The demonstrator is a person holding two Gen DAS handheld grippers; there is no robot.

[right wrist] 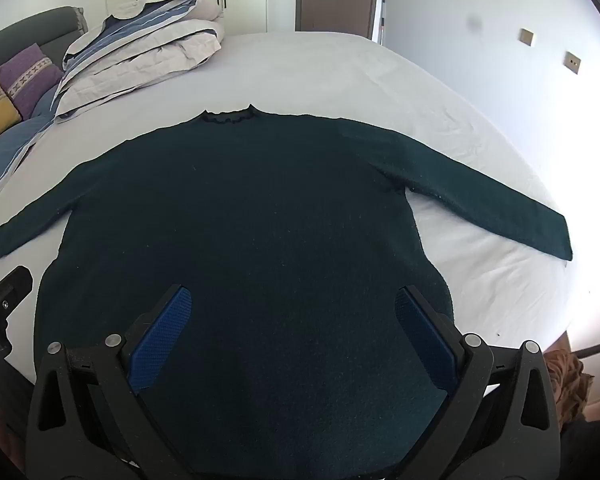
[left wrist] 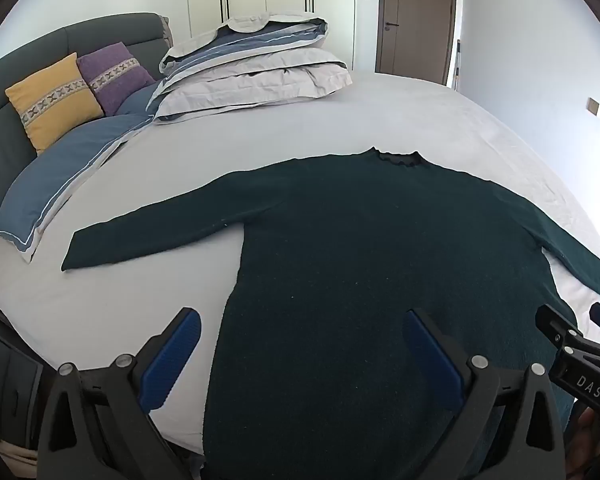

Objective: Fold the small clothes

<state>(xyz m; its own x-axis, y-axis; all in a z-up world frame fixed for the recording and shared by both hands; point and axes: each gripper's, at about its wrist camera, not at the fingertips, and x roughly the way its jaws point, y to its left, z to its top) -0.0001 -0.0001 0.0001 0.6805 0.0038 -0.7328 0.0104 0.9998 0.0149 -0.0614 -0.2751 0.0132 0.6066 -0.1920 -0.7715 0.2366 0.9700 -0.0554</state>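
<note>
A dark green long-sleeved sweater (left wrist: pixel 360 240) lies flat on the white bed sheet (left wrist: pixel 260 140), collar away from me, both sleeves spread out to the sides. It also shows in the right wrist view (right wrist: pixel 240 208). My left gripper (left wrist: pixel 300 320) is open above the sweater's lower left part, one blue pad over the sheet, one over the sweater. My right gripper (right wrist: pixel 294 296) is open above the sweater's lower right part and holds nothing. The right gripper's tip also shows at the right edge of the left wrist view (left wrist: pixel 572 328).
A folded grey and blue duvet (left wrist: pixel 252 68) lies at the head of the bed. A yellow cushion (left wrist: pixel 52 100) and a purple cushion (left wrist: pixel 114 76) lean on the dark headboard (left wrist: pixel 20 60). A blue pillow (left wrist: pixel 60 184) lies at left. A door (left wrist: pixel 416 16) is behind.
</note>
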